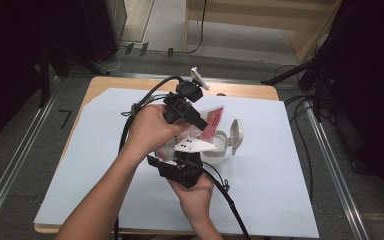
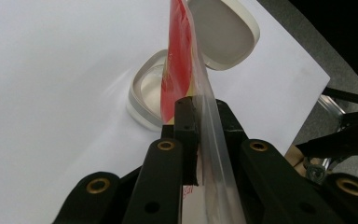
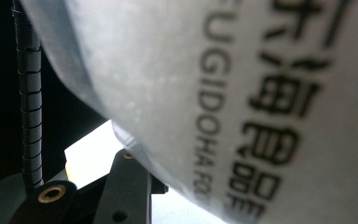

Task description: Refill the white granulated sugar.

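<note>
At the centre of the high view, the left claw (image 1: 196, 121) pinches the red-and-clear pouch (image 1: 211, 122) above the open white container (image 1: 219, 148); the right claw (image 1: 187, 150) grips the pouch's lower part.

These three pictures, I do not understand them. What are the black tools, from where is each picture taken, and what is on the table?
A person holds one black two-jaw gripper in each hand. The high view looks down on the table, covered with white paper. The other two views come from cameras riding on the grippers. The left gripper is shut on the edge of a red and clear pouch, held above a white container whose hinged lid stands open. In the right gripper view, the pouch's printed clear side sits very close to the right gripper, so its grip is unclear.
</note>
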Demonstrator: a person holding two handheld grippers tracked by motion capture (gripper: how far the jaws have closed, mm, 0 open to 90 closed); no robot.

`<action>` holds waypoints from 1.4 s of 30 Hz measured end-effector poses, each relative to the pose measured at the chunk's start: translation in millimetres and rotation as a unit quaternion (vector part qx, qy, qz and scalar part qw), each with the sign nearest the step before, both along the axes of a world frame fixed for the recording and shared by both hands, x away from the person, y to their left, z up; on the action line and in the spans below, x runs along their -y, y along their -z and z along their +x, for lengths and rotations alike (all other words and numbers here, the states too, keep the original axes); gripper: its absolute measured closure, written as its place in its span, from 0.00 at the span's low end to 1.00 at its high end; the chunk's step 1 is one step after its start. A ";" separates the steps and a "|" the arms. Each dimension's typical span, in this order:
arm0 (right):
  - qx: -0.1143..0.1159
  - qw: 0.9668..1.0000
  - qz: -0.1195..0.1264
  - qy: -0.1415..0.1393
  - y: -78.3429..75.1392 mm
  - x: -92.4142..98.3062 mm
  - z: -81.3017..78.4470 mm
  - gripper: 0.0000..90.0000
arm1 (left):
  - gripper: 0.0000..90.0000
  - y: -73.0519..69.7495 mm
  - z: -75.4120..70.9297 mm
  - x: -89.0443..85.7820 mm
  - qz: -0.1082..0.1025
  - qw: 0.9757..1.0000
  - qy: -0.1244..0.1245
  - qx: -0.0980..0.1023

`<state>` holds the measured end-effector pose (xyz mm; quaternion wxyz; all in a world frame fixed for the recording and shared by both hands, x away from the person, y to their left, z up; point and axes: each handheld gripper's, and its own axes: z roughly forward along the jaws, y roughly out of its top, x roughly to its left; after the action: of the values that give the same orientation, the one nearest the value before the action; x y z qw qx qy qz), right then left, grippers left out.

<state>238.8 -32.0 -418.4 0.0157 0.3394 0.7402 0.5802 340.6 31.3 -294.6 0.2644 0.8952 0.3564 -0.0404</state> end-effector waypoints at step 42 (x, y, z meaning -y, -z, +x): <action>-0.002 1.000 0.010 -0.002 -0.3 0.4 -0.2 0.73 | 0.96 -1.3 0.3 1.1 0.007 1.000 -0.008 -0.005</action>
<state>238.6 -32.5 -418.0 0.0098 0.3389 0.7348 0.5874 340.9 30.3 -293.3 0.2563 0.8941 0.3649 -0.0406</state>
